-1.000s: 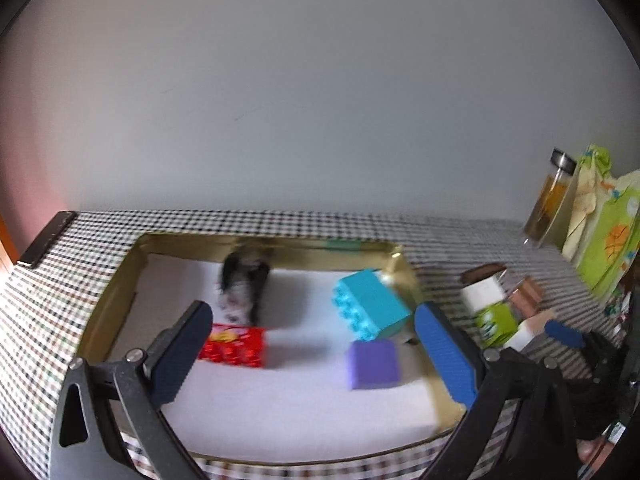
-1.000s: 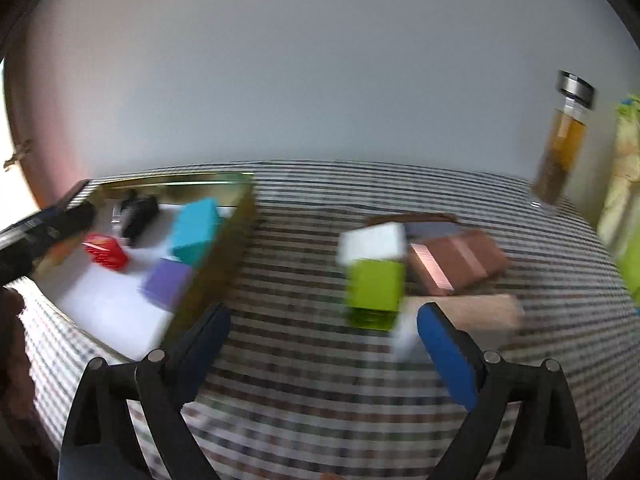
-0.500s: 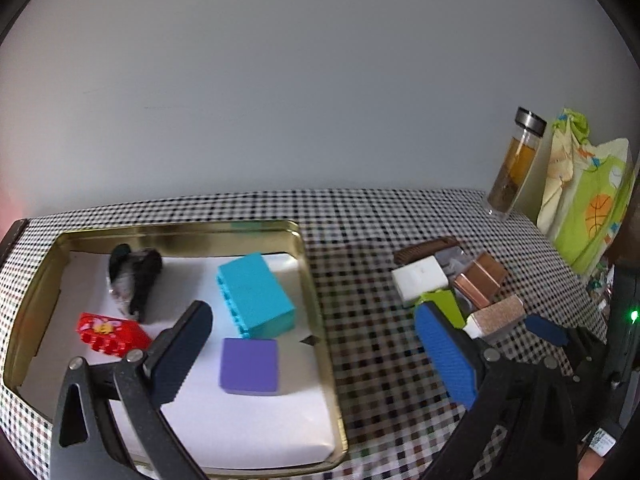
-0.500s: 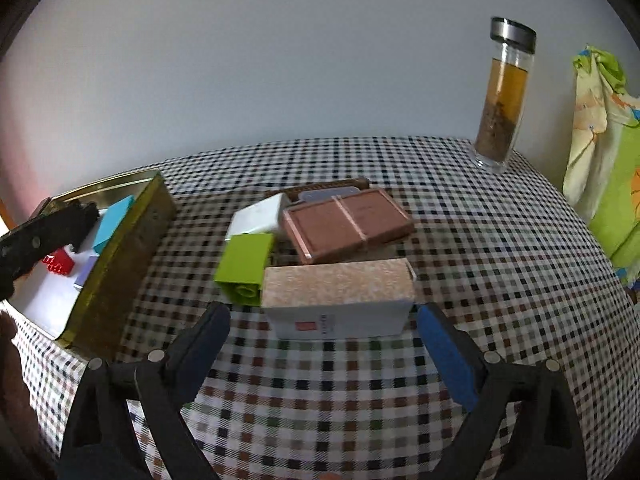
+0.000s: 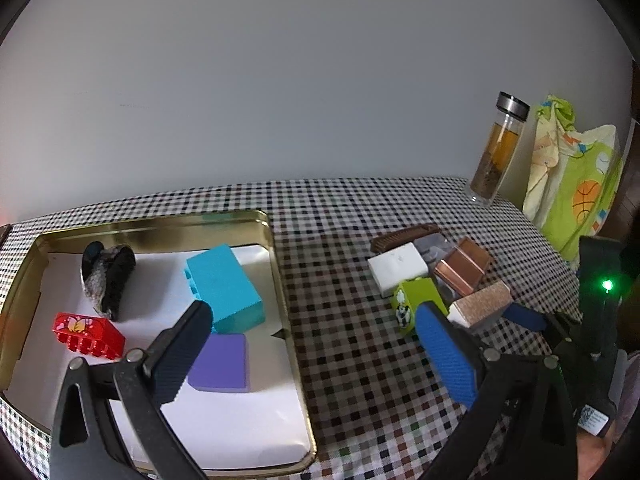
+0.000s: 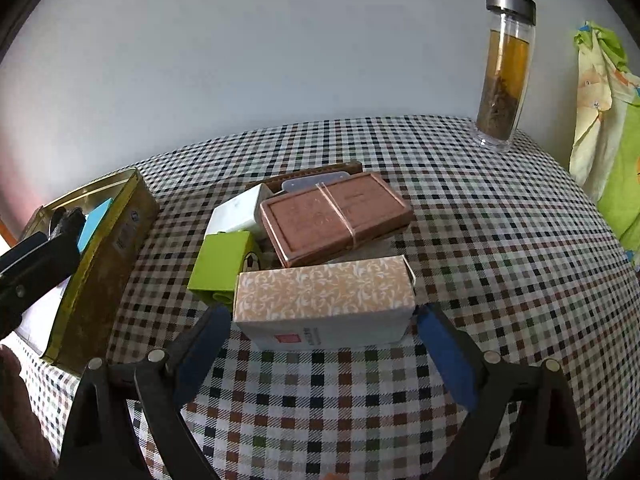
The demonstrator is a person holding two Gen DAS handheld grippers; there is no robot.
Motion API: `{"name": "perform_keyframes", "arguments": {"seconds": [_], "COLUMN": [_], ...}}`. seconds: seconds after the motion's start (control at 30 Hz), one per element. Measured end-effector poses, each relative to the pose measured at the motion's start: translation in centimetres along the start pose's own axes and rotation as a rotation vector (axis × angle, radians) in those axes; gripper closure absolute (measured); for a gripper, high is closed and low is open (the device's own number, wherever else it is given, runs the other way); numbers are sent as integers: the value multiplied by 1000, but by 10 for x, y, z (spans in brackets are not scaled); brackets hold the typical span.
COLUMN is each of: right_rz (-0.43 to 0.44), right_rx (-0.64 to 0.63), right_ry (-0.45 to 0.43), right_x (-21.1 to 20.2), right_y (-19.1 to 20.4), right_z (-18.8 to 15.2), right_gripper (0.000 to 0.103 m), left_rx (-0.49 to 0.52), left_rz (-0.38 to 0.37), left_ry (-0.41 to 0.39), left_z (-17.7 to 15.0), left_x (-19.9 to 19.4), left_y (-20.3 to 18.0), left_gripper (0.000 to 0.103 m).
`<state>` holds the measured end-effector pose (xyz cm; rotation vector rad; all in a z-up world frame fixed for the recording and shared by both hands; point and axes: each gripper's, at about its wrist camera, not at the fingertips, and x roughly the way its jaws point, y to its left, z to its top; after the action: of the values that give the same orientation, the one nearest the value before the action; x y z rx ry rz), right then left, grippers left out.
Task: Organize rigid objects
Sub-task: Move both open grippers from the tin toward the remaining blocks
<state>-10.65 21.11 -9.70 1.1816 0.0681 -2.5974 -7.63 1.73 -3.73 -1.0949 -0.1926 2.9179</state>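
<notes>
Fingers of right gripper wide open around patterned box, not squeezing; left gripper open, empty. Box label unreadable. Gold tin at nine o'clock holds teal block, purple block.

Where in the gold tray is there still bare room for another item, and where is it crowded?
Free: the white liner along the gold tray's near edge, in front of the purple block, and its left side above the red brick. Crowded: the middle, where the teal block sits against the purple one.

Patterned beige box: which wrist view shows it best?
The right wrist view: the patterned beige box fills the centre, between the open right gripper's fingers. The left wrist view shows it small, partly hidden.
</notes>
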Motion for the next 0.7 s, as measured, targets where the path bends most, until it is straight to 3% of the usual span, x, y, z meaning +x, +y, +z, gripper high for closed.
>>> {"name": "perform_keyframes", "arguments": {"seconds": [0.07,0.1,0.13,0.53,0.7], "right_rz": [21,19,19,34,-26], "right_rx": [2,0,-2,26,69], "right_ry": [2,5,2,-34,-50], "right_x": [0,-1,-1,-20,-27], "right_y": [0,0,0,-13,-31], "right_z": [-1,-2,-2,-19,-21], "right_gripper": [9,20,22,23,23], "left_rx": [11,17,25,125,169], "left_rz": [-6,-9,-12,-30,-45], "left_ry": [4,5,6,4,18], "left_z": [-2,-2,-3,-12,-16], "left_x": [0,0,0,-2,4], "left_y": [-3,-4,-6,-35,-60], "left_gripper": [0,0,0,0,1]}}
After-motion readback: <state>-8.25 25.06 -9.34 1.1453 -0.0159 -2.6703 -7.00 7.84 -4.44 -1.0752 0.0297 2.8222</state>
